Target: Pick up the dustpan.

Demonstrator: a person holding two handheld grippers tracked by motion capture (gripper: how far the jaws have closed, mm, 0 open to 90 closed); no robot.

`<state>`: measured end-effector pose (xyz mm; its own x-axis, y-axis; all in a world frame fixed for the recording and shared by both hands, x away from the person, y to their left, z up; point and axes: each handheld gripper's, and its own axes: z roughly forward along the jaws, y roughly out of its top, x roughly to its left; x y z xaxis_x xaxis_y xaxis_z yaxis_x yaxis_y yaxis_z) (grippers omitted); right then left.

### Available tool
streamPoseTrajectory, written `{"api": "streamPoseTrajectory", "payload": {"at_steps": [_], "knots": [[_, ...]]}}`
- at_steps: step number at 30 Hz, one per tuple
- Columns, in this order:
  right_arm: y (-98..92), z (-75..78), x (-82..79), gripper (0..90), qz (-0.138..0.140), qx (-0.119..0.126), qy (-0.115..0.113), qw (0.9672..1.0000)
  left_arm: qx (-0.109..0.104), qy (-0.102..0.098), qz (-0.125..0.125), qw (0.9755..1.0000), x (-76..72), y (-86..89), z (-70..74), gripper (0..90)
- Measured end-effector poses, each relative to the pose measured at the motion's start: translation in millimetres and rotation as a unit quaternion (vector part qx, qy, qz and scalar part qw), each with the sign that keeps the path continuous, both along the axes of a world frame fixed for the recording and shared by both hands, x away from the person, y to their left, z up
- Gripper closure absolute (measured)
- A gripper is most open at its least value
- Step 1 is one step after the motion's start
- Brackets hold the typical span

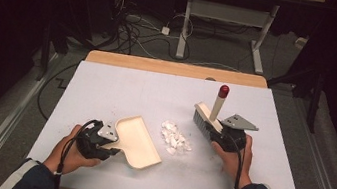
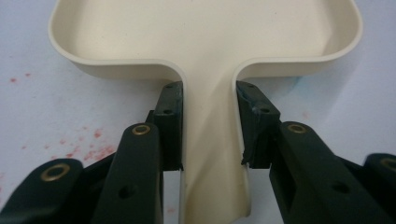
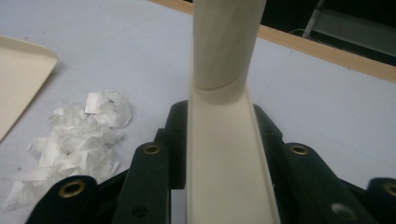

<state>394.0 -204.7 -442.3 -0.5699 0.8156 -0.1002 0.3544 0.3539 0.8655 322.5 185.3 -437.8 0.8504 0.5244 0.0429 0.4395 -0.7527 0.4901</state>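
Clamping the cream dustpan (image 1: 138,142) by its handle, the left gripper's (image 1: 113,143) fingers (image 2: 169,122) press both sides. Right gripper's (image 1: 219,131) fingers (image 3: 175,140) pinch the brush (image 1: 207,116); paper scraps (image 1: 173,137) lie on the bench (image 1: 122,87) between both pairs.

The dustpan (image 2: 205,28) is seen to be moulded from smooth cream plastic with a faint sheen. The brush (image 1: 207,118) is made of the same cream plastic, with a glossy red cap at the far end of its handle. The scraps (image 3: 74,140) between them look like crumpled white paper. The counter (image 1: 122,87) is covered by a matt white sheet, edged with bare wood at the far side.
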Motion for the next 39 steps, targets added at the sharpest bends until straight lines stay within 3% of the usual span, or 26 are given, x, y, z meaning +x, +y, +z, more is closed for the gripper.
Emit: {"api": "streamPoseTrajectory", "payload": {"at_steps": [10,16,28,39], "knots": [[33.4,-7.5,1.2,67.4,0.007,-0.001,-0.003,1.0,0.001,0.02,-0.01,0.9997,0.9,-10.4,-8.1,63.7],[52.0,-10.1,-6.0,67.3,0.026,-0.017,-0.011,0.9994,0.0,0.023,-0.008,0.9997,1.0,-13.8,-7.7,63.7],[75.4,-13.1,-21.9,67.2,0.058,0.009,-0.001,0.9983,0.004,0.029,-0.003,0.9996,1.4,-24.4,-6.9,63.7],[102.2,-13.5,-44.0,67.2,0.097,0.009,-0.003,0.9952,0.008,0.038,0.004,0.9992,1.1,-37.3,-8.1,63.7]]}}
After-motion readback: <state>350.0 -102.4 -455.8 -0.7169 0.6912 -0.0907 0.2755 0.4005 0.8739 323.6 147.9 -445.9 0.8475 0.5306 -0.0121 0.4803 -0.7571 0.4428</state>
